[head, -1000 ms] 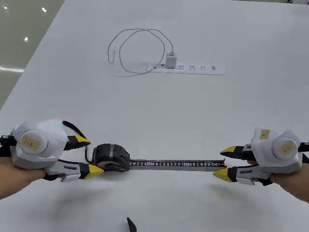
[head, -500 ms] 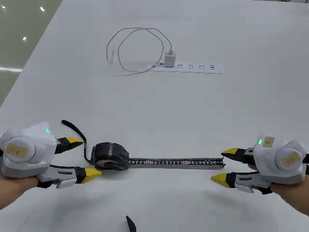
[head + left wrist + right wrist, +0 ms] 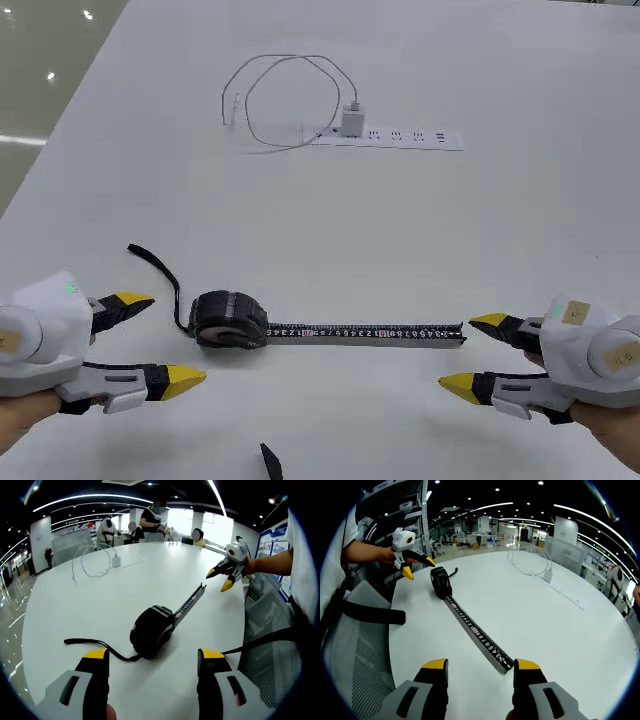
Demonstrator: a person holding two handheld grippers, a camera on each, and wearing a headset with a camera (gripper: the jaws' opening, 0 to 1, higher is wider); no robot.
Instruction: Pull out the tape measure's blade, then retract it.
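Tape measure (image 3: pixel 229 320) lies free between left claw (image 3: pixel 167 337) and right claw (image 3: pixel 465 352), both released.

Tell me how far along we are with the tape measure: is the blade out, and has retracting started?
The pull-out looks done: the blade lies extended flat on the table, running from the tape measure case toward the right gripper. Nothing is in hand: the left gripper and the right gripper are both open and apart from the tape. Left to do: retract the blade into the case.
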